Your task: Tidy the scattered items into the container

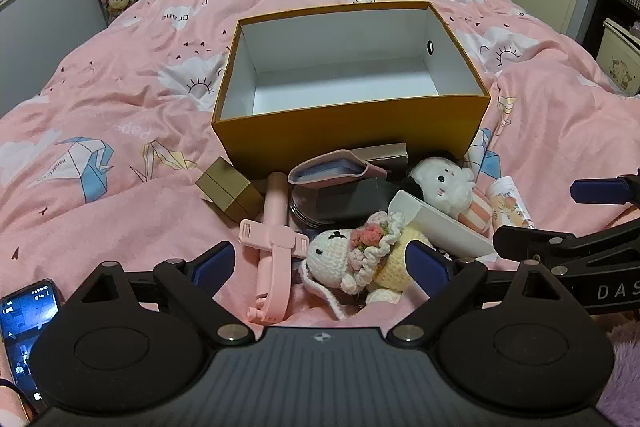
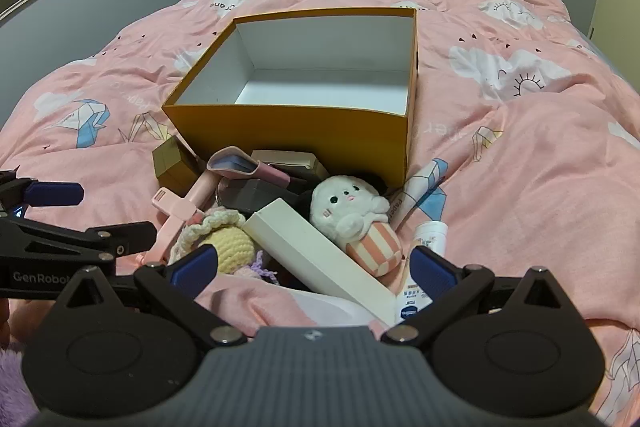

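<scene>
Box: yellow box (image 1: 352, 131) sits mid-bed on the pink duvet (image 1: 120, 107), its hollow bare.
Clutter: crochet doll (image 1: 356, 259), pink phone holder (image 1: 272, 239), white plush (image 2: 352, 215) and long white carton (image 2: 320, 255) crowd against its near wall.
Left gripper (image 1: 320, 267): spread wide, holding nothing, above the doll.
Right gripper (image 2: 312, 267): spread wide, holding nothing, over the carton.
Room: duvet lies bare beside both box flanks.

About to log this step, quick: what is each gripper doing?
Left gripper: jaws open, holding nothing.
Right gripper: jaws open, holding nothing.
</scene>
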Tool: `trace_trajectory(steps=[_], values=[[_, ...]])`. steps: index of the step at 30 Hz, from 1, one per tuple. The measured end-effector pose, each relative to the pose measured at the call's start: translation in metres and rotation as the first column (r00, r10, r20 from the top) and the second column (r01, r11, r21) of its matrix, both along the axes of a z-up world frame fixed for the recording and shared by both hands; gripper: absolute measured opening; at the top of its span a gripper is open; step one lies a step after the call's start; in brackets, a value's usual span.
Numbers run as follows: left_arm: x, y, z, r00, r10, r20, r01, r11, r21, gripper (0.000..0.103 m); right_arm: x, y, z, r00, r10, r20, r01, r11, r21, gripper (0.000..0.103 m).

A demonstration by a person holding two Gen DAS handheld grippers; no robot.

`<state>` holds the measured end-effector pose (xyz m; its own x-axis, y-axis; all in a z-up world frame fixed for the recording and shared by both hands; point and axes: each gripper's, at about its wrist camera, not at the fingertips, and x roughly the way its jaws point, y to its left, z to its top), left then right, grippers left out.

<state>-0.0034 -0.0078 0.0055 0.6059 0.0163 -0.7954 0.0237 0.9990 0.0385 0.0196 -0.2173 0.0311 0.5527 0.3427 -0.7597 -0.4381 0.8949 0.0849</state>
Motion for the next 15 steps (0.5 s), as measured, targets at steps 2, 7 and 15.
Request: trace_trajectory(steps=[2, 7, 15], values=[[-0.0003, 0.002, -0.0007, 1.0, 0.001, -0.001, -0.001, 1.0, -0.005, 0.103, 0.0001, -0.0009, 0.0, 1.0, -0.001, -0.003, 0.001, 1.0, 0.004, 0.102], [-0.0009, 0.0017, -0.0002, 1.0, 0.005, -0.006, -0.005, 1.0, -0.01, 0.103, -0.0018, 0.0, -0.0007, 1.0, 0.001, -0.006, -0.001, 1.0, 0.003, 0.102], [0.0002, 0.007, -0.0044, 1.0, 0.006, -0.022, -0.007, 1.0, -0.015, 0.103, -0.0043, 0.002, -0.0015, 1.0, 0.013, -0.006, -0.013, 1.0, -0.012, 0.102]])
